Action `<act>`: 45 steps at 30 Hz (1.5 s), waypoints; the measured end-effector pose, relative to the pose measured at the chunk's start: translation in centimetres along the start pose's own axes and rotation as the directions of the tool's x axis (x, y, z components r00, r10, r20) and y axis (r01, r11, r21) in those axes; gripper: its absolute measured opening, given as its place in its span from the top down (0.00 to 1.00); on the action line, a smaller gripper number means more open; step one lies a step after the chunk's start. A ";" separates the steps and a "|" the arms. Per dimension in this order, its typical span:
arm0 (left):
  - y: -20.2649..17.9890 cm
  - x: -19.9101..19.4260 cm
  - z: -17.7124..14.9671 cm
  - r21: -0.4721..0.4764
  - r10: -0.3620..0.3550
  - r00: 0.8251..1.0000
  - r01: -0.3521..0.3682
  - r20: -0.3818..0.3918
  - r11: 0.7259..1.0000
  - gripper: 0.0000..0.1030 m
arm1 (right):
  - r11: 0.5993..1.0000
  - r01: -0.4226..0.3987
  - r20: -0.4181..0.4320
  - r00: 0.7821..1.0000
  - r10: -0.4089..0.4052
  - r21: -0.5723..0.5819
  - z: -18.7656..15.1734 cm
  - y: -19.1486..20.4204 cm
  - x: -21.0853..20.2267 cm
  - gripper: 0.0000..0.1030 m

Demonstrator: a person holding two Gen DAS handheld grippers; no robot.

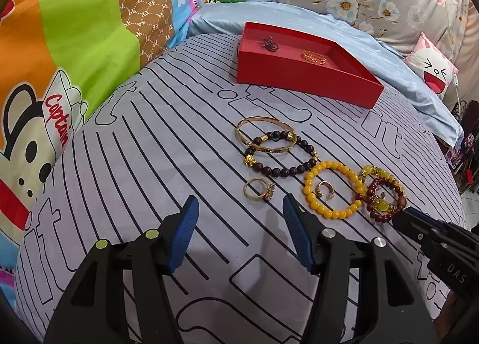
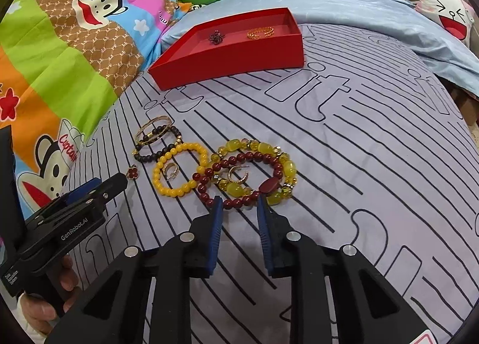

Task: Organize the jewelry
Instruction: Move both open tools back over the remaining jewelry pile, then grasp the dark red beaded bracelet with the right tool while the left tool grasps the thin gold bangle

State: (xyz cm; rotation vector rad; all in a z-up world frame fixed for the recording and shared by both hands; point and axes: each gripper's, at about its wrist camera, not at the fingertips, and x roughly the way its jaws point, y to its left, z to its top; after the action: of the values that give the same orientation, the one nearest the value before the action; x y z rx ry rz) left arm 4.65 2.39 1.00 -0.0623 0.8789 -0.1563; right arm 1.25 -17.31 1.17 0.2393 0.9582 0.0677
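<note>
In the right wrist view, the right tool [image 2: 239,203] covers the near arc of the dark red bracelet [image 2: 239,161]. The hand [image 2: 45,308] at eight o'clock is cut by the rim. The dark item [image 2: 216,36] in the red box [image 2: 227,59] is too small to identify.

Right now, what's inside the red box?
Two pieces lie in the red box: a dark tangled chain and a gold bracelet. Its near wall hides part of the floor.

Left tool [image 1: 239,209] gapes above striped sheet [image 1: 149,149]; bracelets [image 1: 333,190] beyond; red box [image 1: 305,80] farther.
</note>
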 end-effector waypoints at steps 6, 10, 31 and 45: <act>0.1 0.3 -0.1 -0.003 -0.003 1.000 0.003 -0.007 1.000 0.46 | 0.998 -0.029 -0.019 0.999 0.030 0.052 0.0 -0.7 0.7 0.78; 0.1 0.5 -0.2 -0.003 -0.008 1.000 0.008 -0.012 1.000 0.46 | 0.995 -0.040 -0.017 0.999 0.042 0.087 0.6 -1.3 0.9 0.77; 0.6 2.8 4.3 -0.059 -0.056 0.998 0.054 -0.035 0.997 0.46 | 0.994 -0.006 -0.011 1.000 0.008 0.106 1.7 -2.1 1.7 0.92; -2.1 6.4 5.8 0.019 -0.021 0.999 0.022 -0.049 1.000 0.35 | 0.993 -0.022 -0.012 1.000 0.024 0.112 1.6 -2.5 1.4 0.92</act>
State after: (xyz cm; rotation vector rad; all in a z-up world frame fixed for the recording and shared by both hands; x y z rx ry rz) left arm 12.90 -0.75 0.07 -0.0502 0.9258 -0.1872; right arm 3.30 -19.81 0.35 0.3536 0.9735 0.0369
